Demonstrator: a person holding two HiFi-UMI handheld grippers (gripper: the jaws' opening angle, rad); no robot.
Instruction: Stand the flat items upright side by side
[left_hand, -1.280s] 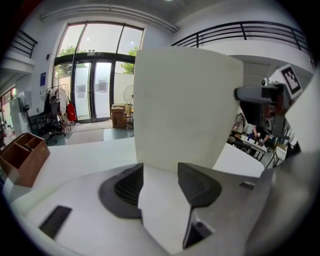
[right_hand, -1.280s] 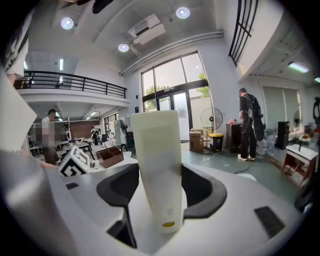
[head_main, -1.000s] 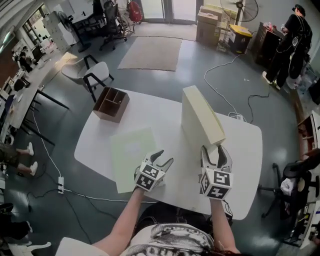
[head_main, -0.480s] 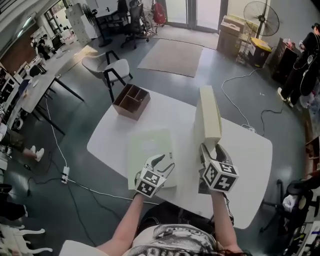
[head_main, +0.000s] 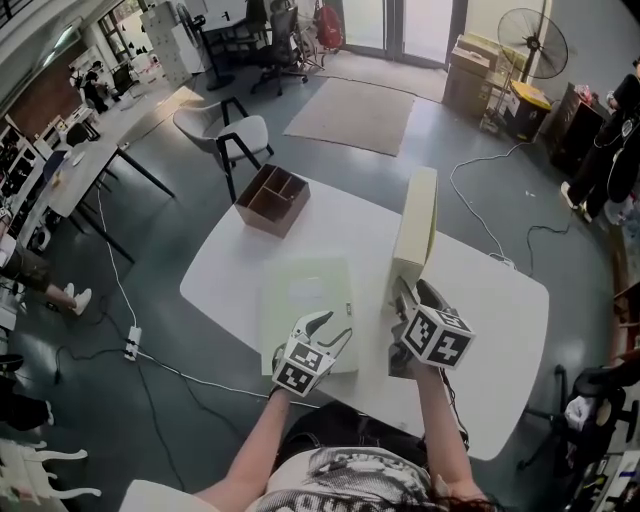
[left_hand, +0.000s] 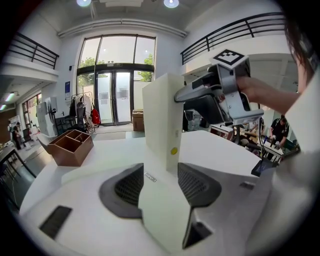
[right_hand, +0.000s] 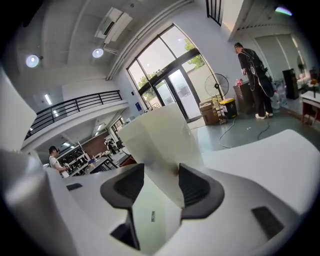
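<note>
A pale flat box (head_main: 305, 300) lies on the white table (head_main: 480, 330). My left gripper (head_main: 330, 325) is shut on its near edge, and the box fills the gap between the pads in the left gripper view (left_hand: 165, 210). To its right a cream box (head_main: 418, 215) stands upright on its long edge, seen nearly edge-on. My right gripper (head_main: 418, 292) holds its near end. Its jaws have just been closing, and both pads now press on the box (right_hand: 160, 135). The left gripper view shows this upright box (left_hand: 162, 120) just beyond my left gripper (left_hand: 162, 175).
A brown wooden organizer (head_main: 272, 198) sits at the table's far left corner. A white chair (head_main: 235, 135) stands behind it. Cables cross the floor, and a person (head_main: 620, 140) stands far right by some cabinets. My body is against the table's near edge.
The upright box has turned from showing its broad face to nearly edge-on. My right gripper rolled and closed on its near end. The flat box and left gripper now sit closer to it.
</note>
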